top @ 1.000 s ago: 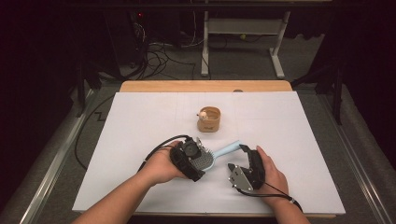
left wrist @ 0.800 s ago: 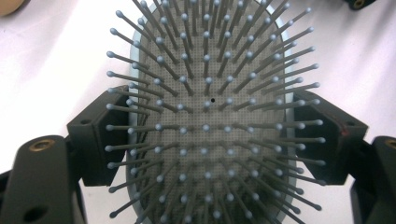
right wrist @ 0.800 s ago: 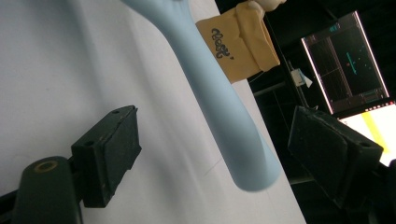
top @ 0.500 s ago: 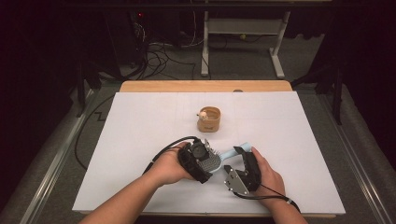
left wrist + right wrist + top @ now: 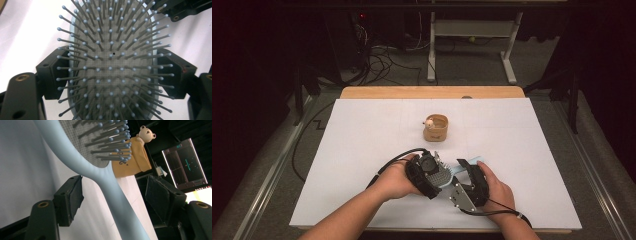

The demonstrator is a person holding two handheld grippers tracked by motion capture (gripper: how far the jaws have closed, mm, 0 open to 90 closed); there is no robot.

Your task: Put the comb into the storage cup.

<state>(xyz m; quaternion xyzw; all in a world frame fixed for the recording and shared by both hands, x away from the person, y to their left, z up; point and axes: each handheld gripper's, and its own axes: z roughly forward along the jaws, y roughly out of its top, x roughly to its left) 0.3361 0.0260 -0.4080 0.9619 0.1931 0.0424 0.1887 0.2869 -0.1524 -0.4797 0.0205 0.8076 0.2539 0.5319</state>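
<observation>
Left fingers (image 5: 52, 77) round hairbrush (image 5: 112, 62) head.

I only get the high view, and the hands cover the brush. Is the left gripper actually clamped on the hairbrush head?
Observer: Yes. In the left gripper view the pads press both rims of the hairbrush head, bristles facing the camera.
Operator: And the right gripper?
Observer: The right gripper straddles the light blue handle; its jaws have just been closing, but gaps remain on both sides.
Operator: What is that tan thing farther up the table?
Observer: A tan cup with a small bear figure on its rim.
</observation>
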